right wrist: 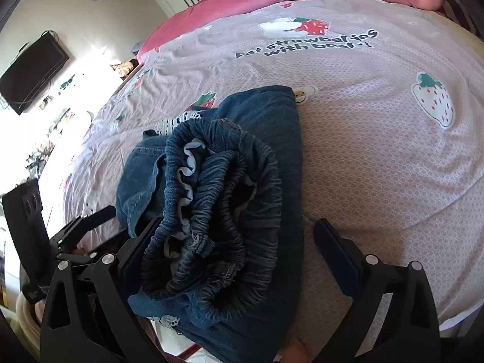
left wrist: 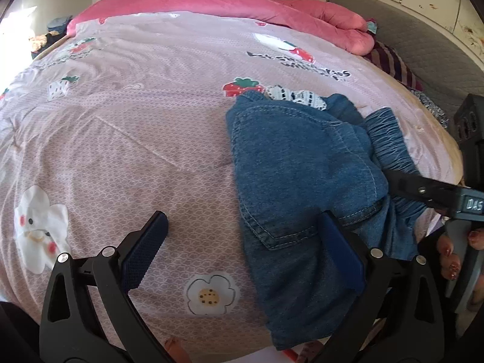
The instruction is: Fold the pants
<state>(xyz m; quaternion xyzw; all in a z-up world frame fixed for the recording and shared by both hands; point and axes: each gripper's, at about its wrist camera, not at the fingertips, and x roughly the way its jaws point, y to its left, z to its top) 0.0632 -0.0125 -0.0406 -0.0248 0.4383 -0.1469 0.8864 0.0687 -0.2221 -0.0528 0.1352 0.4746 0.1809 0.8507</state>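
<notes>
Left wrist view shows a big bed (left wrist: 121, 127) with a pinkish sheet printed with strawberries and flowers, and a pink blanket (left wrist: 242, 6) bunched at the far end. Blue denim pants (left wrist: 302, 163) lie folded in a thick bundle near the bed's close edge. Their stretchy, wrinkly waistband (right wrist: 217, 199) sits on top, facing the right wrist camera, and a back pocket (left wrist: 290, 230) shows on the side. The left gripper (left wrist: 245, 242) is spread wide, with one finger on the sheet and the other over the pants. The right gripper (right wrist: 236, 242) is spread wide too, with the waistband between its fingers.
</notes>
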